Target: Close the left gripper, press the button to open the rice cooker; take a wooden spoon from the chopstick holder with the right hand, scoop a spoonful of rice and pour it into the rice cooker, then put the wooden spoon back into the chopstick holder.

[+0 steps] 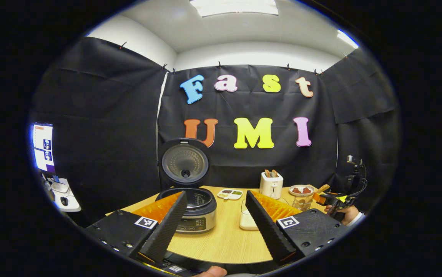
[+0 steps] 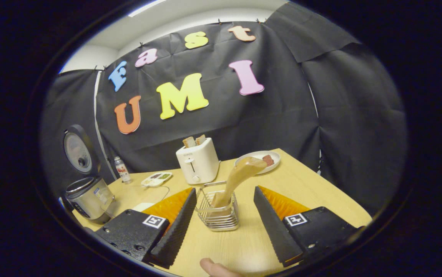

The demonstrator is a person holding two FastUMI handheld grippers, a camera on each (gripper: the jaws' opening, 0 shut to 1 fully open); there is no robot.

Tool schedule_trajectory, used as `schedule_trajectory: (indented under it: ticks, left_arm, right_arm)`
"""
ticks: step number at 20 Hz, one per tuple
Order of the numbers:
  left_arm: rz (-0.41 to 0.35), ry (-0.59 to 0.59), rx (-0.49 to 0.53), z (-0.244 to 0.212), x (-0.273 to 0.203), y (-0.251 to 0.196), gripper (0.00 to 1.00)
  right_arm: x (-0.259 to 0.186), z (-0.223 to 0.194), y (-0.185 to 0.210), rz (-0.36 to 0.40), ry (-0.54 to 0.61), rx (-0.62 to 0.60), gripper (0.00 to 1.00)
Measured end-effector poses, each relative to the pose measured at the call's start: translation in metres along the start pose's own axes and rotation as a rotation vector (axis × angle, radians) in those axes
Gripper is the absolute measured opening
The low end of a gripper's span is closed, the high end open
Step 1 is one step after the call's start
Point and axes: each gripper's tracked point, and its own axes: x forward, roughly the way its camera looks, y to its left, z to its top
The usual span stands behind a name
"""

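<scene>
With the rice cooker (image 1: pixel 190 207) lid up on the desk (image 1: pixel 225 238), the button step looks done, so the left gripper (image 1: pixel 215 227) sits back with fingers spread wide, cooker just ahead and slightly left between them. Pot open, ready to take rice. A flat white container (image 1: pixel 248 221) lies just right of the cooker, partly behind the left gripper's right finger; contents can't be told.

Right gripper (image 2: pixel 221 227) is also spread, holding nothing. The chopstick holder (image 2: pixel 218 215), a wire basket, stands on the desk right between its fingers, near the tips, not touched. The wooden spoon (image 2: pixel 240 175) stands in the holder, bowl end up, leaning away and to the right, handle buried in the basket. Judged step: spoon pickup or its return; can't say which from this alone.

A toaster (image 2: pixel 198 159) stands behind the holder, plate (image 2: pixel 261 157) to its right. Cooker is far left in the right gripper view, well apart from the holder.
</scene>
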Motion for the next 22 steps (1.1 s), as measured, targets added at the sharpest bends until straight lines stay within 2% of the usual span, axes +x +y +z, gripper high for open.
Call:
schedule_trajectory:
  ticks: [2,3,4,7,8,9,10,11,12,13,14,15,16,17,18,20,22]
  left_arm:
    - [-0.006,-0.003,-0.001,-0.002,-0.001,0.004,0.98]
    - [-0.007,-0.002,-0.005,-0.002,-0.001,0.006,0.98]
    - [-0.009,0.001,-0.012,-0.004,-0.001,0.008,0.98]
    - [-0.012,0.023,-0.022,-0.014,0.004,0.011,0.97]
    - [-0.011,0.032,-0.020,-0.018,0.006,0.011,0.97]
    - [-0.009,0.042,-0.016,-0.021,0.009,0.013,0.97]
    - [-0.004,0.046,-0.013,-0.022,0.011,0.014,0.97]
    - [-0.003,0.054,-0.013,-0.025,0.011,0.013,0.97]
    - [-0.007,0.061,-0.014,-0.027,0.011,0.012,0.97]
    - [-0.015,0.065,-0.013,-0.029,0.011,0.009,0.97]
    - [-0.022,0.068,-0.009,-0.031,0.012,0.006,0.97]
    - [-0.026,0.068,-0.002,-0.035,0.014,0.004,0.97]
    - [-0.027,0.071,0.003,-0.036,0.016,0.003,0.97]
    - [-0.034,0.079,0.006,-0.040,0.018,0.000,0.97]
    - [-0.039,0.091,0.008,-0.044,0.020,-0.002,0.97]
    - [-0.051,0.113,0.008,-0.051,0.024,-0.004,0.97]
    - [-0.052,0.121,0.005,-0.053,0.026,-0.005,0.97]
  right_arm:
    - [0.017,0.000,0.004,0.005,0.004,-0.017,0.97]
    - [0.025,-0.001,0.002,-0.007,0.004,-0.042,0.89]
    - [0.033,-0.002,0.001,-0.022,0.016,-0.070,0.97]
    - [0.050,0.007,0.002,-0.045,-0.010,-0.109,0.97]
    - [0.054,0.007,0.005,-0.047,-0.008,-0.121,0.94]
    - [0.060,0.008,0.003,-0.062,-0.007,-0.136,0.84]
    - [0.065,0.008,0.000,-0.075,0.001,-0.144,0.88]
    - [0.069,0.006,-0.003,-0.090,0.015,-0.144,0.86]
    - [0.071,0.004,-0.006,-0.103,0.031,-0.147,0.75]
    - [0.072,0.005,-0.004,-0.095,0.036,-0.144,0.72]
    - [0.074,0.007,0.000,-0.077,0.037,-0.137,0.65]
    - [0.073,0.008,0.004,-0.059,0.036,-0.134,0.70]
    - [0.074,0.010,0.006,-0.044,0.033,-0.137,0.60]
    - [0.075,0.013,0.005,-0.049,0.019,-0.146,0.58]
    - [0.076,0.016,0.000,-0.065,0.014,-0.158,0.45]
    - [0.080,0.015,-0.001,-0.075,0.026,-0.155,0.28]
    - [0.085,0.015,0.001,-0.064,0.048,-0.139,0.28]
